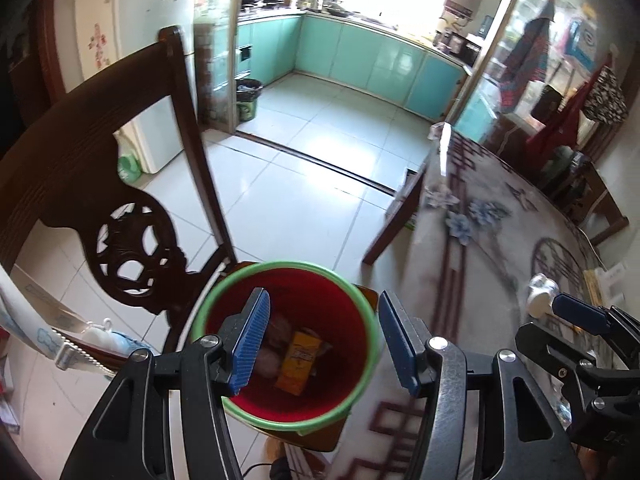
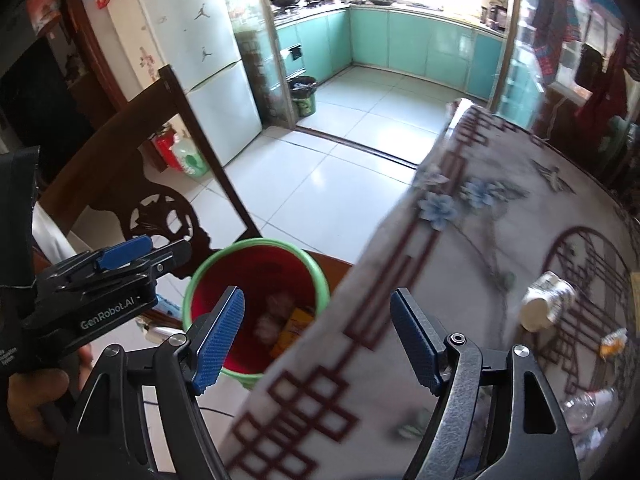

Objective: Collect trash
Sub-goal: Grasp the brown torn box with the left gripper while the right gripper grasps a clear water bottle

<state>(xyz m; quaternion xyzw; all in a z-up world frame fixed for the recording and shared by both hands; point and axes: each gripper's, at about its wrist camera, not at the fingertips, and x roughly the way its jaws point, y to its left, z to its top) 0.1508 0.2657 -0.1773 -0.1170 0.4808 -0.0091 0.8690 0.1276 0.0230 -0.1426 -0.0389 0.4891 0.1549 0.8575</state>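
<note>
Trash bin (image 1: 286, 344) sits below the left gripper (image 1: 324, 344), spread wide, empty; right gripper (image 2: 318, 340) likewise. Only the right view shows a bottle (image 2: 546, 306) on the worktop (image 2: 460, 280).

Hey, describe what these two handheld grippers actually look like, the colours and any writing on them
Both are alike: each has two flat blue finger pads with a ribbed texture, mounted on black linkage arms joined by silver round pivot bolts. The left gripper and right gripper share that build. Seen from the right wrist camera, the left gripper's black body carries white "GenRobot.AI" lettering, and a bare hand grips its handle. No cables are clearly visible.
</note>
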